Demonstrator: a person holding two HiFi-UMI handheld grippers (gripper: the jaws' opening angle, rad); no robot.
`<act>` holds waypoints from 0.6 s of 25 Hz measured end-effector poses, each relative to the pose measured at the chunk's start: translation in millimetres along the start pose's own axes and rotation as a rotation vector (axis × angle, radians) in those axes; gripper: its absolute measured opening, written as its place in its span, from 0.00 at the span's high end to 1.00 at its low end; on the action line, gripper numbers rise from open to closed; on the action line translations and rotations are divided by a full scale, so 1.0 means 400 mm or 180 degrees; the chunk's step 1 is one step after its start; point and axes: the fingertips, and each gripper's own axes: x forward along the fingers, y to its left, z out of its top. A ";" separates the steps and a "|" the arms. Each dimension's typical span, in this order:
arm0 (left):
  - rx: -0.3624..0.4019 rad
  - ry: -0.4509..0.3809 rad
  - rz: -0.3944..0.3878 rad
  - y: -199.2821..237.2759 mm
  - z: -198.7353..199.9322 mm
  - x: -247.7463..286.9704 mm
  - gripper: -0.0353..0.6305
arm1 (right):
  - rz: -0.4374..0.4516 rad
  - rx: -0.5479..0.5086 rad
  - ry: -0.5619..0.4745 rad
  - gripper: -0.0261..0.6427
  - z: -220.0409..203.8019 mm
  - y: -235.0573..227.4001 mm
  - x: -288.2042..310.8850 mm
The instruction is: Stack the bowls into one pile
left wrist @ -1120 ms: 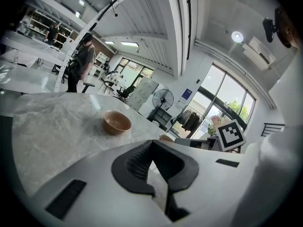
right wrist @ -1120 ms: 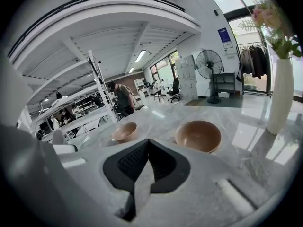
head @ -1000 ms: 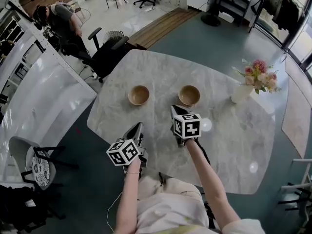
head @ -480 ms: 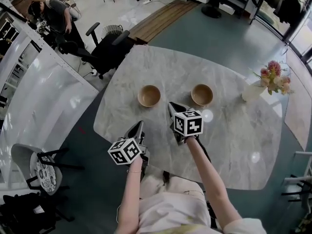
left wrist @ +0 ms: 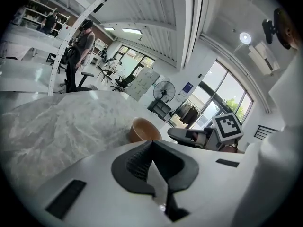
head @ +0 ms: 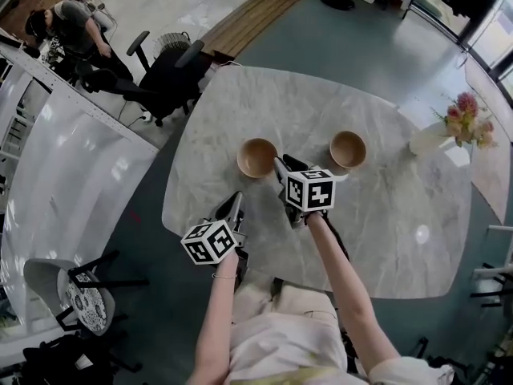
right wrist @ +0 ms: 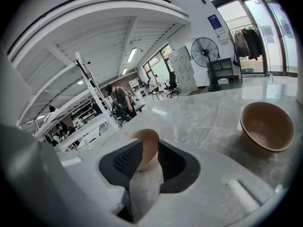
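- I read the right gripper (right wrist: pixel 147 151) jaws wide, straddling the left wooden bowl (right wrist: pixel 147 140) rim.
- Left gripper (left wrist: pixel 151 144): jaws together, empty, at the marble desk (head: pixel 385 215) near edge.
- Right wooden bowl (head: pixel 348 149) stands apart.

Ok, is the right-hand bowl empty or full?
Empty: the right-hand bowl stands upright, and both the head view and the right gripper view show only its bare tan inside.

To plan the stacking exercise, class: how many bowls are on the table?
2. The left bowl lies just ahead of the right tongs; the right bowl stands apart from it, nearer the flowers. No others show.
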 end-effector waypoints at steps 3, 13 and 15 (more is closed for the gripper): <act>0.0010 0.0056 -0.0045 0.015 0.011 0.016 0.95 | -0.0038 0.0065 0.0027 0.79 0.001 0.002 0.028; -0.0038 0.0197 -0.0122 0.053 0.014 0.050 0.95 | -0.0280 0.0210 0.0203 0.72 -0.027 -0.028 0.101; -0.0054 0.0203 -0.0120 0.063 0.015 0.055 0.95 | -0.0324 0.0276 0.0182 0.72 -0.025 -0.038 0.113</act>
